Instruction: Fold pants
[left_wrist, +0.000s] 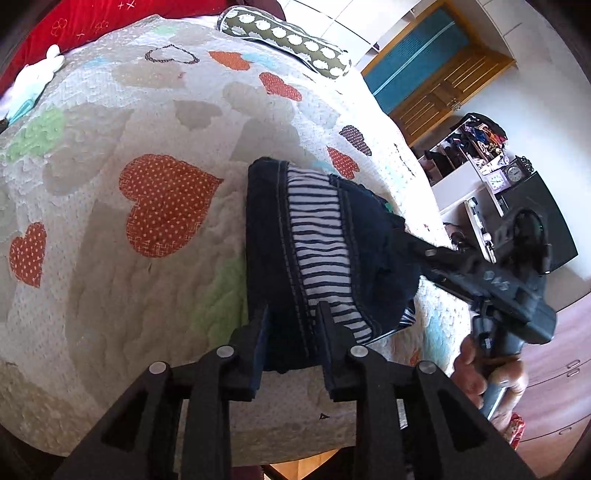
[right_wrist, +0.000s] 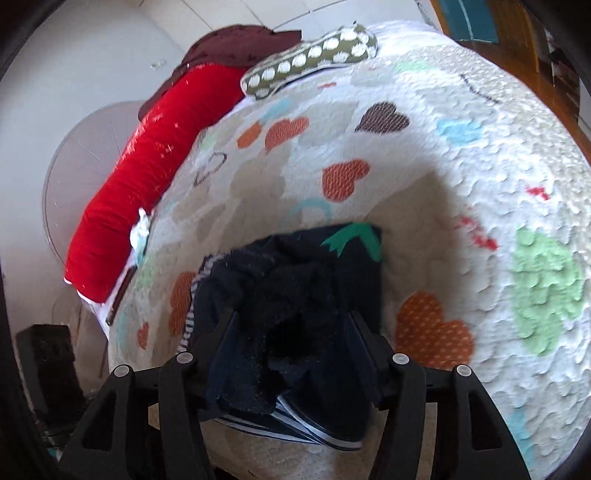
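Observation:
The pants (left_wrist: 273, 236) are dark navy with a striped blue-and-white lining, bunched in a compact bundle on the heart-patterned quilt (left_wrist: 147, 110). My left gripper (left_wrist: 293, 317) is shut on the near edge of the bundle, its jaws around the navy seam. My right gripper (right_wrist: 291, 325) is shut on the other side of the pants (right_wrist: 295, 295), with fuzzy navy fabric filling the gap between its jaws. A green patch (right_wrist: 351, 236) shows on the far part. In the left wrist view the right gripper body (left_wrist: 491, 280) reaches in from the right.
A red bolster (right_wrist: 147, 177) and a green dotted pillow (left_wrist: 288, 40) lie at the head of the bed. A white soft toy (left_wrist: 37, 74) sits at the far left. A shelf with clocks (left_wrist: 506, 173) and wooden drawers (left_wrist: 554, 387) stand to the right.

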